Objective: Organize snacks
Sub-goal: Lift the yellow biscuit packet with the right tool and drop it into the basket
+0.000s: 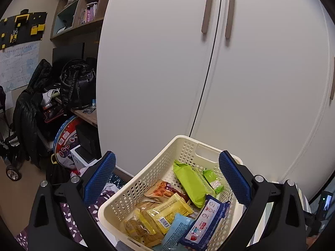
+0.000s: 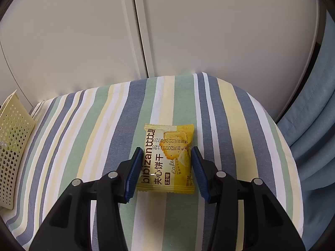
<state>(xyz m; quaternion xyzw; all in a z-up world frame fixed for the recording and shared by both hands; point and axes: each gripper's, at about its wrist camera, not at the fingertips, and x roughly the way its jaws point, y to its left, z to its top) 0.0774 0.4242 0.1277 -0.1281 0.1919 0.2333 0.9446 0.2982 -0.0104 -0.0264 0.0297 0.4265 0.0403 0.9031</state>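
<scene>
We face a white wardrobe [image 1: 209,73] with its two doors shut, and in front of it lies a striped cloth [image 2: 104,125] in blue, green, yellow and white. At the cloth's left edge stands a cream perforated basket [image 1: 129,190], seen from the right wrist only as a piece of its wall. In it we make out a heap of wrapped snacks: a lime green packet [image 1: 191,183] leaning toward the far side, a dark blue packet [image 1: 206,219] at the near right, a yellow packet [image 1: 168,211] in the middle, and others in brown and light blue. Our left gripper [image 1: 167,171] hangs above the basket with its blue pads spread wide — nothing between them. On the cloth, well apart from the basket, lies a yellow biscuit packet [image 2: 168,156], flat and face up. Our right gripper [image 2: 166,159] sits low over it, fingers either side of the wrapper, close to its edges but parted — whether the pads touch it we cannot tell.
</scene>
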